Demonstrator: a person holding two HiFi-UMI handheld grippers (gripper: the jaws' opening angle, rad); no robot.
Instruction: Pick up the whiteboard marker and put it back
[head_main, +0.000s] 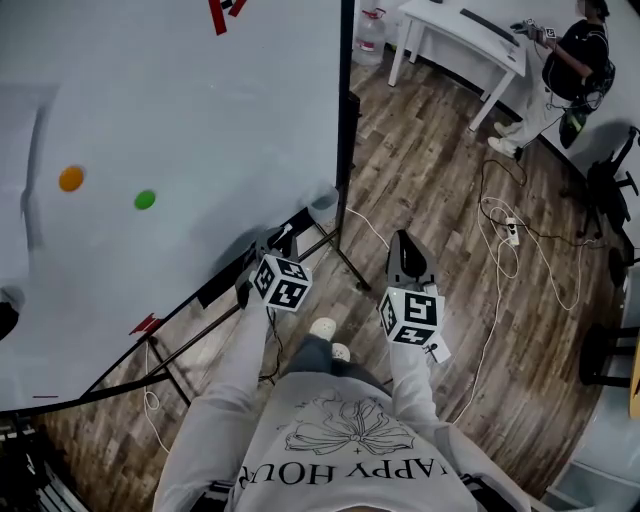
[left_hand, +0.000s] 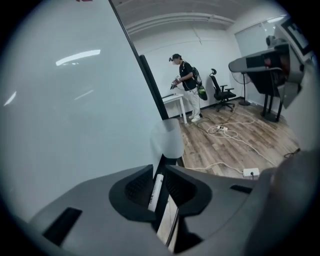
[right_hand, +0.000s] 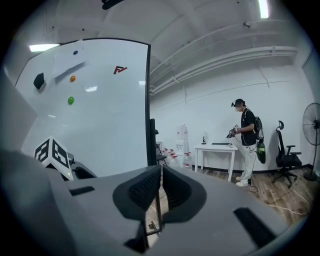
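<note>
A white whiteboard marker (left_hand: 156, 192) lies lengthwise between the jaws of my left gripper (left_hand: 160, 170), against the left pad, with a dark gap on its right side. The jaws stand slightly apart and do not press on it. In the head view the left gripper (head_main: 274, 245) points at the black tray (head_main: 215, 285) along the bottom edge of the whiteboard (head_main: 150, 110). My right gripper (head_main: 404, 245) hovers over the wooden floor, to the right of the board. Its jaws (right_hand: 160, 172) are closed to a thin slit and hold nothing.
Orange (head_main: 70, 178) and green (head_main: 145, 200) magnets stick on the board. The board's stand legs (head_main: 345, 265) reach over the floor. Cables and a power strip (head_main: 510, 235) lie to the right. A person (head_main: 575, 55) stands by a white table (head_main: 460, 35); an office chair (head_main: 610, 190) is nearby.
</note>
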